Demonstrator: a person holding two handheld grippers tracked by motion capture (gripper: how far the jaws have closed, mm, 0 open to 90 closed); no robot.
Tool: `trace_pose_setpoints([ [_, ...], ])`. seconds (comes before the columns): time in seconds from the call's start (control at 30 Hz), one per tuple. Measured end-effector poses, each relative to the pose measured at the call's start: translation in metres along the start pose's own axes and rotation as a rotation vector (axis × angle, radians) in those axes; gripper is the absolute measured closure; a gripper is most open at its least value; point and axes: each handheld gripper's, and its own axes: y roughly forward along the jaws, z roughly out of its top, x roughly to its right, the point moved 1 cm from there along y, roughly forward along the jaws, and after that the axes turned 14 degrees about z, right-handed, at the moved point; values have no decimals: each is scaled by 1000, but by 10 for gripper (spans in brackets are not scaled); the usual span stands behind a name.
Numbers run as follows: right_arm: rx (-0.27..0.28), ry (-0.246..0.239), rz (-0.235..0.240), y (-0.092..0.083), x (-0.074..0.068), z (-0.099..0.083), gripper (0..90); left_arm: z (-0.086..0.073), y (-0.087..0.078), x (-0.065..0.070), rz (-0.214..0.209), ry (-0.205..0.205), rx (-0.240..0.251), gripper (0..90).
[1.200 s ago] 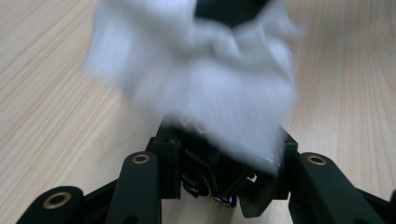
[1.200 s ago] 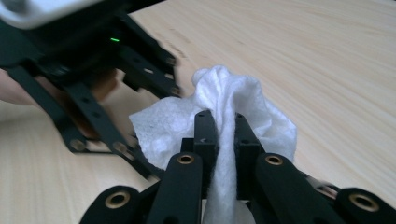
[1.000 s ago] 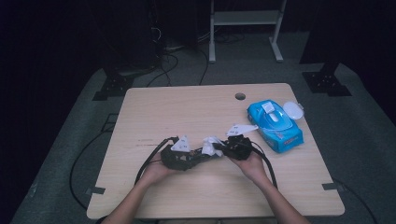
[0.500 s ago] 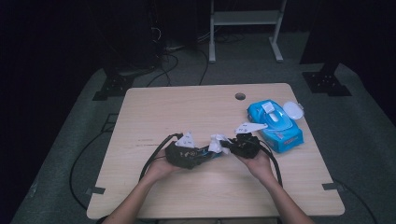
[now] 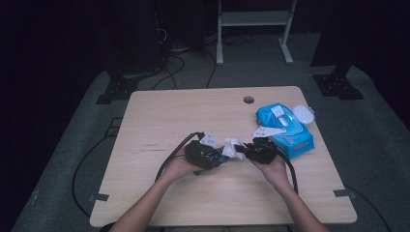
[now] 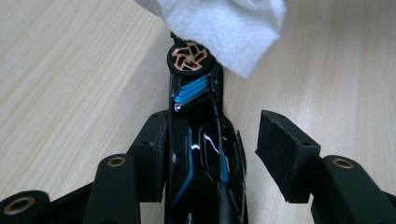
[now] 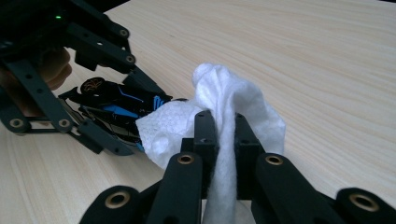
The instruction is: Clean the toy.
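- Wooden counter [image 5: 159,116] in the high view: the left gripper [image 5: 205,155] and right gripper [image 5: 258,150] face each other at the near middle, a white wipe [image 5: 233,146] between them; a blue wipe pack [image 5: 284,126] lies just beyond the right one.
- Left gripper view: a black-and-blue gadget [image 6: 198,140] runs lengthwise between the jaws, its round tip under the wipe; one jaw touches it, the other stands off.
- Right gripper view: jaws pinch the wipe, which presses the gadget's near end to its left.

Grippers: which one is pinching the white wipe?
The right gripper. Its jaws are squeezed shut on the white wipe. The left gripper holds a black-and-blue gadget between its jaws instead, its tip touching the wipe.
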Motion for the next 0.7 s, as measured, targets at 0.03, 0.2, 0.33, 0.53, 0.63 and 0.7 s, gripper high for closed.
trace_pose_setpoints([
  [0.03,-1,-2,0,1,1,0,834,2,3,0,-1,-6,-10,448],
  [0.2,5,15,-3,1,6,-2,834,9,12,-3,-11,-24,-84,484],
  [0.33,14,25,-6,-1,8,-3,834,13,18,-3,-44,-32,-123,557],
  [0.53,18,38,-3,-2,10,-6,834,15,16,2,-20,21,-111,576],
  [0.63,35,54,13,-6,11,-5,834,11,10,2,-18,21,-61,576],
  [0.7,39,59,32,-8,11,-5,834,9,5,3,-12,28,-16,577],
])
